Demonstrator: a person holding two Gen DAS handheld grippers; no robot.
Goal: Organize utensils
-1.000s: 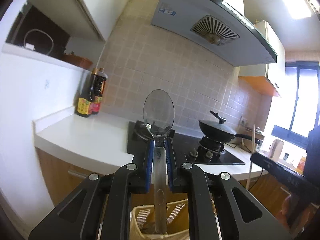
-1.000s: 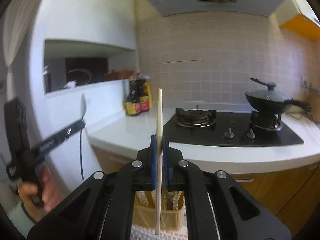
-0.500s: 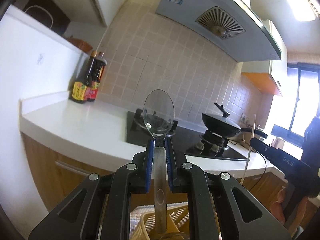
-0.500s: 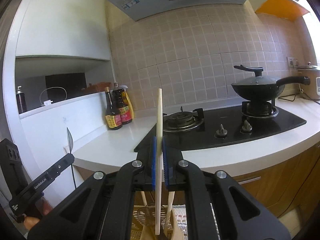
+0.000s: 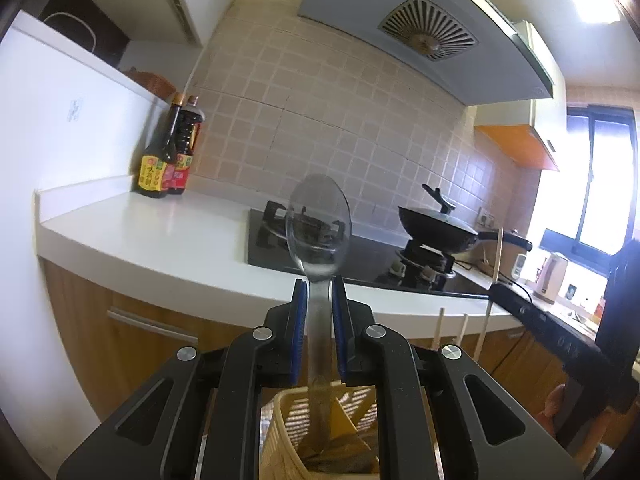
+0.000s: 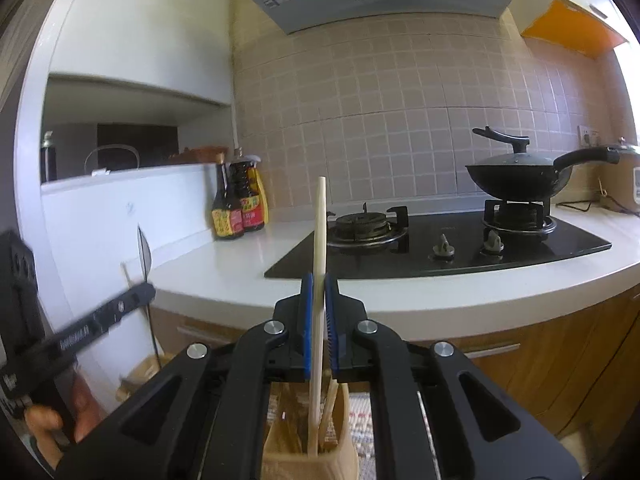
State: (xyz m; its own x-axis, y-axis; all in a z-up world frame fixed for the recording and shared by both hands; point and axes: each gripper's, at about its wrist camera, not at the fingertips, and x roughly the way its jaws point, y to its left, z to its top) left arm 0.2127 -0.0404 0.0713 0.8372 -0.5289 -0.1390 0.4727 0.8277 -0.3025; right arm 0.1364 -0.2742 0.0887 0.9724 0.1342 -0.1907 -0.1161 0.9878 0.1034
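Only right view shows chopstick clamped in right tool.

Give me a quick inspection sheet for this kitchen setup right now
Surface: white countertop with black gas hob.
Job's things: metal spoon and chopstick, each upright over the slotted utensil basket.
Clutter: sauce bottles; lidded wok on a burner.
Grippers: left gripper shut on the spoon; right gripper shut on the chopstick.
Cables: black cord at the counter's far right.
Surroundings: tiled wall, range hood.
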